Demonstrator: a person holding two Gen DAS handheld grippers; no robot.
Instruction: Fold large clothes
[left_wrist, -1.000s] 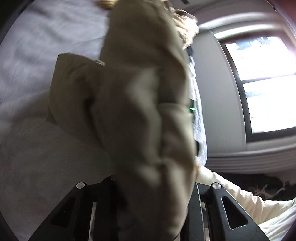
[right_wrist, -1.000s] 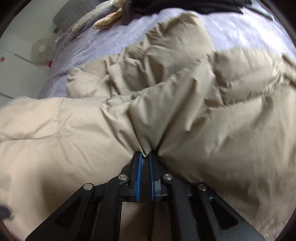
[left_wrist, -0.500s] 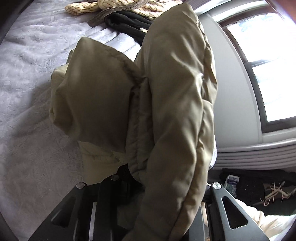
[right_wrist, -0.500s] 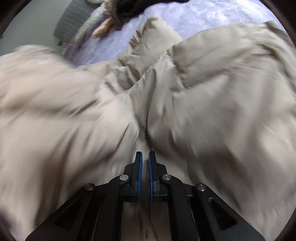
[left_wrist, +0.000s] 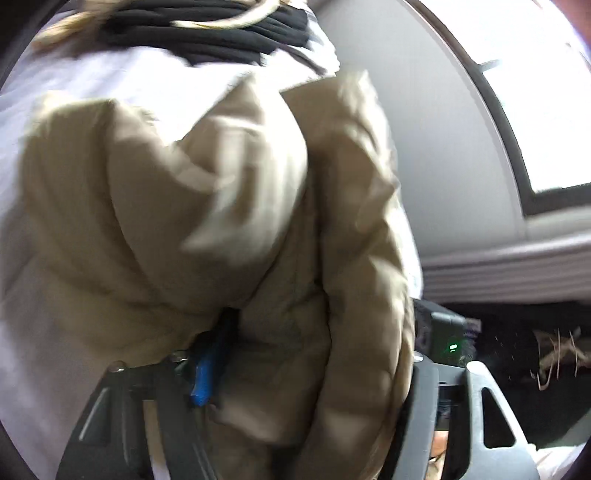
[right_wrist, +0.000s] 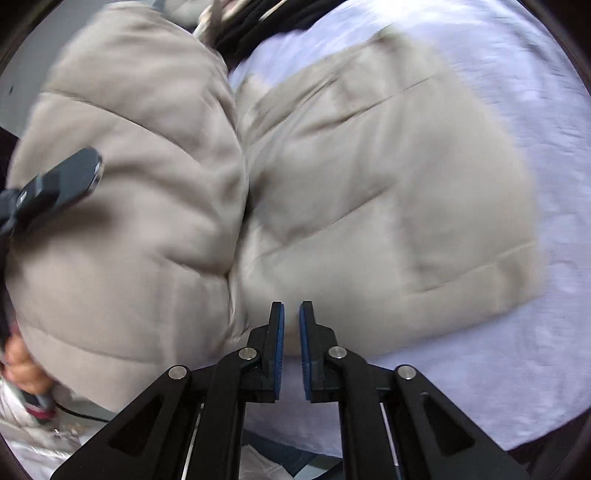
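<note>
At the bottom of the right wrist view, the right gripper (right_wrist: 291, 317) shows its blue-padded fingers (right_wrist: 277, 347) a narrow slit apart and parting, with nothing visibly between them; the beige puffer jacket (right_wrist: 369, 206) lies just beyond their tips. The jacket is spread on the pale lilac bedsheet (right_wrist: 535, 110), one puffed fold bulging at the left of the frame.

In the left wrist view, the left gripper (left_wrist: 306, 376) has its jaws opening, a thick roll of the jacket (left_wrist: 229, 206) bunched between them, though whether the blue pad (left_wrist: 207, 369) presses it is unclear through the blur. Beyond, dark clothing (left_wrist: 207, 40) lies at the top, a bright window (left_wrist: 535, 92) at upper right.
</note>
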